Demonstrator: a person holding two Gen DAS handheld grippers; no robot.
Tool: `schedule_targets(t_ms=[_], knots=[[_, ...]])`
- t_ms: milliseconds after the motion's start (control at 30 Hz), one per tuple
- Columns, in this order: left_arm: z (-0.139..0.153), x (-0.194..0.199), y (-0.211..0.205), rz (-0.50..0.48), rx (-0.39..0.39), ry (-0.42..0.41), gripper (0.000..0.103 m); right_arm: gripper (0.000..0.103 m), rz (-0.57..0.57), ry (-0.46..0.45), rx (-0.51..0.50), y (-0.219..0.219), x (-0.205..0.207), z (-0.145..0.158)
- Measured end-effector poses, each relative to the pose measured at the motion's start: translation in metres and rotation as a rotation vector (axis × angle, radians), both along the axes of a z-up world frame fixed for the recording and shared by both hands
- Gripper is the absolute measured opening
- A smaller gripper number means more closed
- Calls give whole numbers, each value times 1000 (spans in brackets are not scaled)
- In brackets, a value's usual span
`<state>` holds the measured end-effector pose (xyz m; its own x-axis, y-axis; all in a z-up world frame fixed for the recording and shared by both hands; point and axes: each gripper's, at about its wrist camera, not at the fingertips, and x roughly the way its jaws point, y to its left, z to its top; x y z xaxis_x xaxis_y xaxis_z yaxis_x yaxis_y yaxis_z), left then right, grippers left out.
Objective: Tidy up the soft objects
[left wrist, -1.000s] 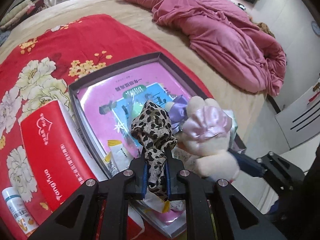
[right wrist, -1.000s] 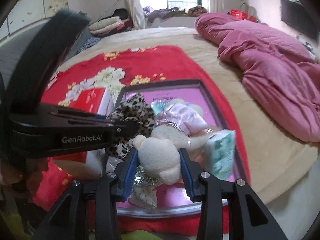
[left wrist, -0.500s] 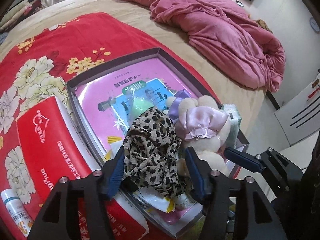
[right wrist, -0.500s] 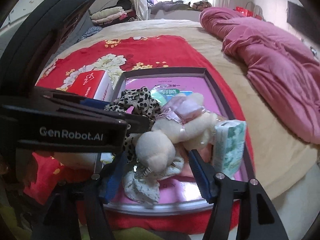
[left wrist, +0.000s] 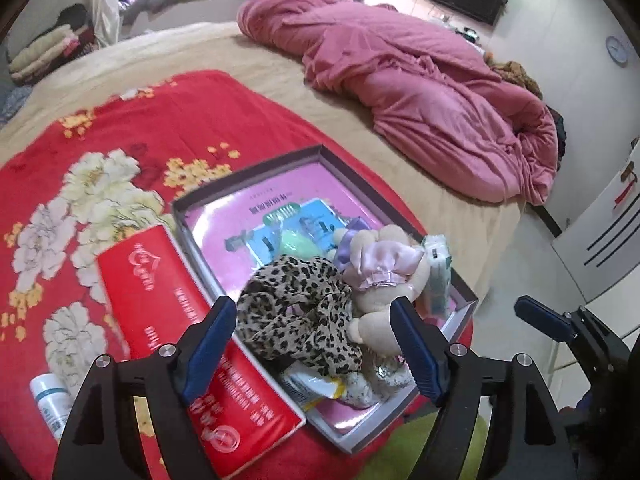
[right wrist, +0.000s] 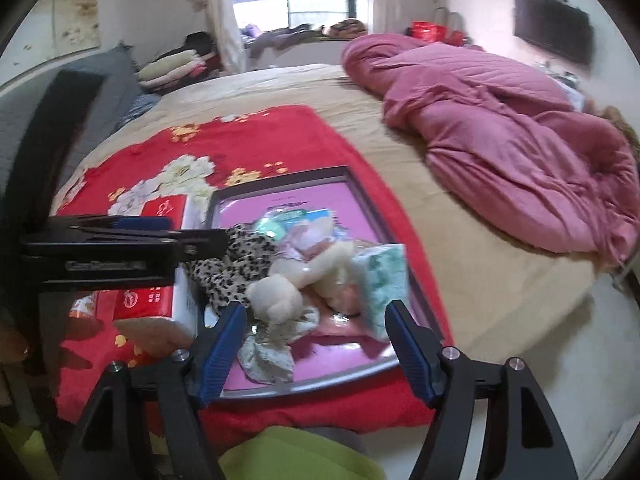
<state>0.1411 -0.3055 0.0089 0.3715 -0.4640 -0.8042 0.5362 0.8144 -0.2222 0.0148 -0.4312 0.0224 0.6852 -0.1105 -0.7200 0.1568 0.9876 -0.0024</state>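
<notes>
- A shallow grey cardboard box (left wrist: pixel 460 312) with a pink printed sheet inside holds the soft things: a crumpled leopard-print fabric scarf (left wrist: pixel 296 312), a cream plush bear in a lilac satin dress (left wrist: pixel 380 280) and a green-white tissue packet (left wrist: pixel 438 276), all touching.
- A red rectangular tissue pack (left wrist: pixel 168 320) lies just beside the box; a small white bottle (left wrist: pixel 50 400) is near it.
- All rests on a red flowered blanket (left wrist: pixel 140 120) on a beige bed (right wrist: pixel 460 248), with a rumpled pink quilt (left wrist: pixel 440 112) well apart (a dark screen hangs on the wall).
- A second ago the left gripper (left wrist: pixel 316 348) pinched the scarf and the right gripper (right wrist: pixel 316 348) the bear; now both sets of fingers are opening wide and press nothing.
</notes>
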Motion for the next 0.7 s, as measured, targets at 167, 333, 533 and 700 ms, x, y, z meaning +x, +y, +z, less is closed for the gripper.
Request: schedule_targets(t_ms=[167,333,533,700], knots=[[23,-23,19,27,-12,-44,81,75,-78,-26,46,0,-16,14],[38,-47,41,35,16,-67,81,79,-121,-41,50,11,-32,27],[41,-72,68,43,22,-76,81,82,-120,-30,59,34,-45,37],[40,-91,89,66,26,-80,81,82,-149,-41,54,51,-64,40]])
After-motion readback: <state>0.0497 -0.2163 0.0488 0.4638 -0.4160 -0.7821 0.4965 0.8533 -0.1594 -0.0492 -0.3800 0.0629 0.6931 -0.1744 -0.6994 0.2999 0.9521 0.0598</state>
